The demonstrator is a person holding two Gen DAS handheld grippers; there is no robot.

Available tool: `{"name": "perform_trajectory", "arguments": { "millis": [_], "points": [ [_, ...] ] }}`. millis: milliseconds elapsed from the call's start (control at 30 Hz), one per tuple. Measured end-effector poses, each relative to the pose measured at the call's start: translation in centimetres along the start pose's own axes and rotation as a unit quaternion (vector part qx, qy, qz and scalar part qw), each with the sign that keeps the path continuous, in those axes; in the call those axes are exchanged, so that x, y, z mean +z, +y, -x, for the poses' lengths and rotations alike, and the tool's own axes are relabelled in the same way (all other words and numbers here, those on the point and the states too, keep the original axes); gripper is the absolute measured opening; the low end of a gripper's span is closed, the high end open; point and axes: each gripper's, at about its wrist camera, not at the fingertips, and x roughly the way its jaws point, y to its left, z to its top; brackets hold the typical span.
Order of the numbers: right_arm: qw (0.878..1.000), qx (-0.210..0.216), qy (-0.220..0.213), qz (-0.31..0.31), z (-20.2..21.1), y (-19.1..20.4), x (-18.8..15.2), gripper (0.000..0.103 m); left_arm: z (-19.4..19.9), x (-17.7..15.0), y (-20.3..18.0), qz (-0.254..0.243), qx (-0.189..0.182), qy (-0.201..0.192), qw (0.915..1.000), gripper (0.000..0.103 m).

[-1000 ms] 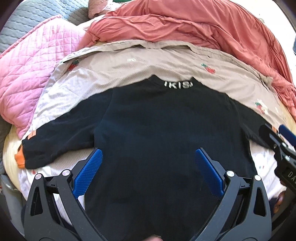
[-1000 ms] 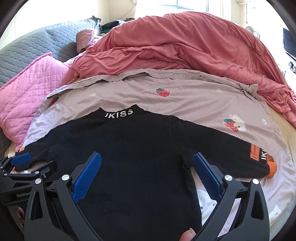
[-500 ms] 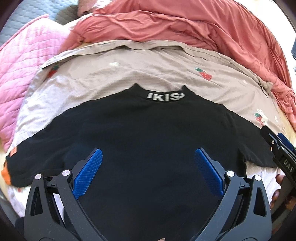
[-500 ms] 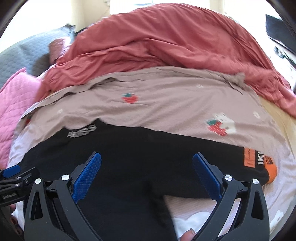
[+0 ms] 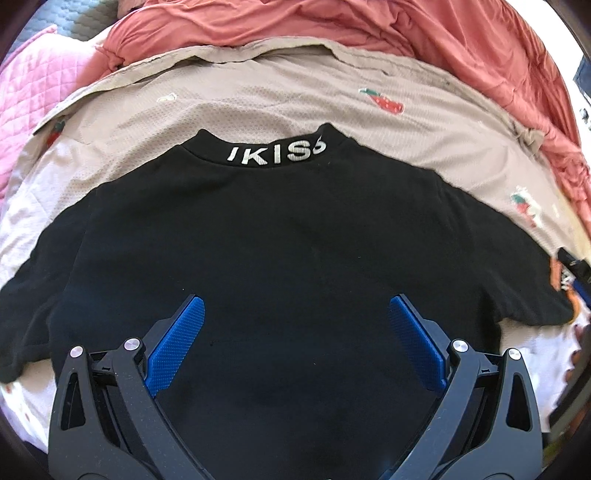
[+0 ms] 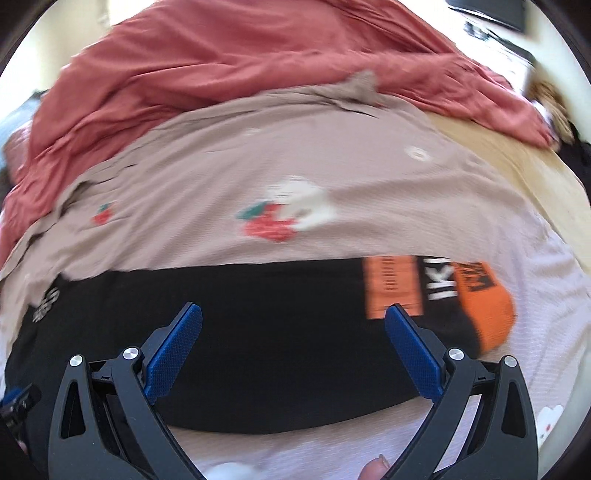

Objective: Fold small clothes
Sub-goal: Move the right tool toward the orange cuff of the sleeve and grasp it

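A small black sweater [image 5: 288,258] lies spread flat on a beige sheet [image 5: 258,107] printed with strawberries, collar pointing away from the cameras and white "IKISS" lettering readable across the neckband. Both sleeves are stretched out to the sides. Behind the sheet there's a rumpled coral-red duvet [image 5: 369,29], and a pink quilted pillow [image 5: 26,92] sits off at the far left.

The left gripper [image 5: 293,332] hangs over the lower middle of the sweater's body with its blue-padded fingers spread wide — nothing between them, just black fabric underneath. Can't tell from this angle whether the tips actually touch the cloth.

The right gripper [image 6: 293,339] is over the sweater's right sleeve [image 6: 280,332], also wide open and holding nothing. Its right finger pad sits just in front of the orange patch near the orange cuff [image 6: 487,310], which lies on the sheet at the sleeve's end. This view is a bit motion-blurred, so the print detail is mushy. A fingertip [image 6: 373,469] of the person pokes in at the bottom edge, and a bit of the left gripper shows at the lower left corner.
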Motion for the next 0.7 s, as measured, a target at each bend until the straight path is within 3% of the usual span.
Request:
{"name": "perform_trajectory", "arguments": {
  "millis": [233,333,500,567,600,700],
  "points": [
    [0.997,-0.066,-0.006,-0.043,0.1,-6.3,1.7,0.099,-1.3,-0.3,0.3,-0.032,0.032,-0.006,0.999,0.094],
    [0.994,-0.089,0.014,-0.068,-0.5,-9.6,1.7,0.099,-2.2,-0.5,0.6,-0.031,0.037,0.001,0.9988,0.094],
    [0.986,-0.039,0.051,-0.155,-2.3,-13.0,0.4,0.098,-3.6,-0.9,0.8,-0.031,0.042,0.011,0.9986,0.094],
    [0.987,-0.041,0.053,-0.144,-2.7,-12.4,0.4,0.098,-3.8,-1.0,0.7,-0.032,0.043,0.008,0.9985,0.094],
    [0.989,-0.051,0.052,-0.13,-2.7,-12.0,0.4,0.093,-3.9,-1.0,0.7,-0.032,0.042,0.005,0.9986,0.094],
    [0.988,-0.066,0.051,-0.128,-2.9,-11.9,0.3,0.057,-4.1,-1.0,0.8,-0.028,0.037,0.002,0.9989,0.094]
  ]
}}
